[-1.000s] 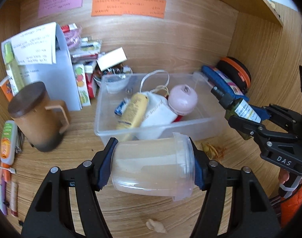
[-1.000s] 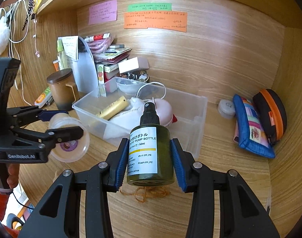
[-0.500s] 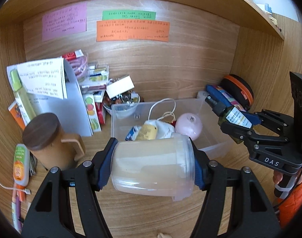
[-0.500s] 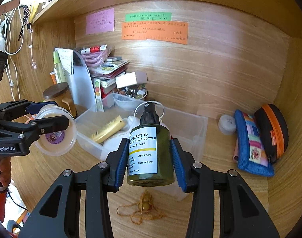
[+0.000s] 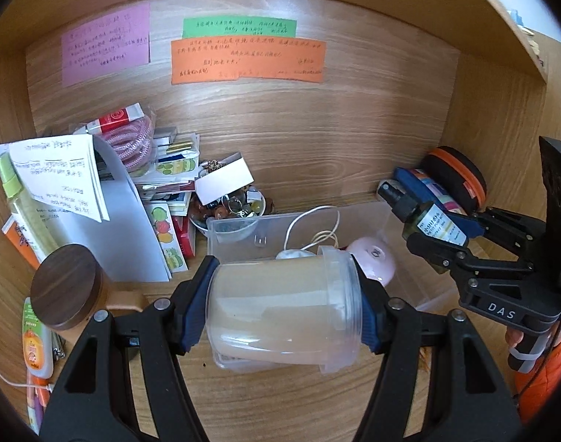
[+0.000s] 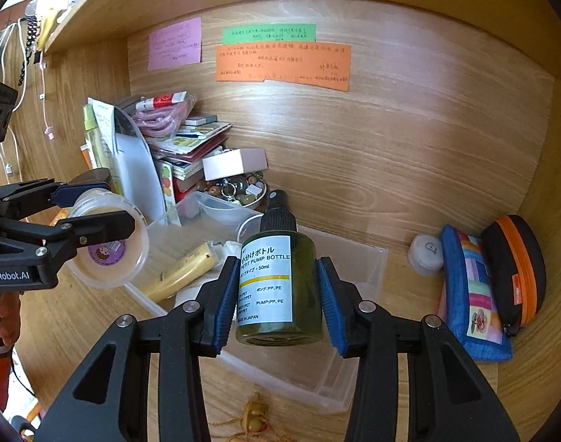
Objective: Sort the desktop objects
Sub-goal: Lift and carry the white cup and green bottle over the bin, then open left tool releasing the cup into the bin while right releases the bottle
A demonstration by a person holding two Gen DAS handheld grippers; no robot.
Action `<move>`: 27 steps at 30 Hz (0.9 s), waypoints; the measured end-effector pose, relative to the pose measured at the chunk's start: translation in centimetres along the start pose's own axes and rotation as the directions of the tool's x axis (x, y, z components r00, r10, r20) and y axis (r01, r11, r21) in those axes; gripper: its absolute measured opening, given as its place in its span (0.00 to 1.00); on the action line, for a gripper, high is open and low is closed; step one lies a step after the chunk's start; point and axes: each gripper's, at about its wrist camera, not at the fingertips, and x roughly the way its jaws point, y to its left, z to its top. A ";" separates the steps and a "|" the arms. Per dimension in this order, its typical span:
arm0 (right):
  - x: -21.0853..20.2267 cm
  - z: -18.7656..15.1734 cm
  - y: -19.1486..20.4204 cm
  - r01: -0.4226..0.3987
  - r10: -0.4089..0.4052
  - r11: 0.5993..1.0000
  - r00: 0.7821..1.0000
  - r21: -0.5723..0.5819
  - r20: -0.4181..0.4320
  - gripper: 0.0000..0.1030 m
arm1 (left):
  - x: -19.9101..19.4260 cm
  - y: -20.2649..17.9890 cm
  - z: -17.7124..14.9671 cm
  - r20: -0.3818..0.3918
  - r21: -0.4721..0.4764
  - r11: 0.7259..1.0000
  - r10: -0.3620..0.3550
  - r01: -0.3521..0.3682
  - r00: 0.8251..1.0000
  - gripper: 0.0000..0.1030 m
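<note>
Two things are in the air at once — a clear plastic jar [image 5: 280, 309] lying sideways between the fingers of the left gripper [image 5: 280, 309], and a small green pump bottle [image 6: 278, 280] standing upright in the right gripper [image 6: 278, 294]. Each pair of fingers is clamped on its load, the blue pads pressed against the jar's base and lid end and against the bottle's sides. Holding the bottle upright looks sensible, as it can be set down on its base without turning the wrist; the jar, gripped end to end, would need a roll first.

Both hang above the clear bin [image 6: 368, 269], which sits on the bench [image 6: 420, 184] at about 6 o'clock of the orange note [image 6: 282, 64]. Inside it lie a yellow tube [image 6: 184, 272] toward 9 o'clock, a pink round case [image 5: 376, 259] toward 3 o'clock, a white cord [image 5: 315, 228] and something white that is partly hidden. The jar itself seems empty; a purple sticker shows through its base.

Just behind the bin, at 11 o'clock, a small bowl of beads [image 6: 236, 188] holds trinkets under a white card. The lidded brown mug [image 5: 70, 287] stands at 9 o'clock — its contents are hidden.
</note>
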 end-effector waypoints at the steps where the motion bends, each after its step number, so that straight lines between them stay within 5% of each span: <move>1: 0.3 0.0 -0.1 -0.001 0.001 1.000 1.000 0.001 -0.005 0.37 | 0.3 0.1 0.1 -0.004 -0.001 1.000 0.002 -0.002 1.000 0.64; 27: 4.8 -0.5 0.0 -0.117 0.118 0.993 0.989 0.009 -0.086 0.38 | 7.3 0.1 -0.2 -0.117 0.017 1.000 0.007 -0.005 0.993 0.64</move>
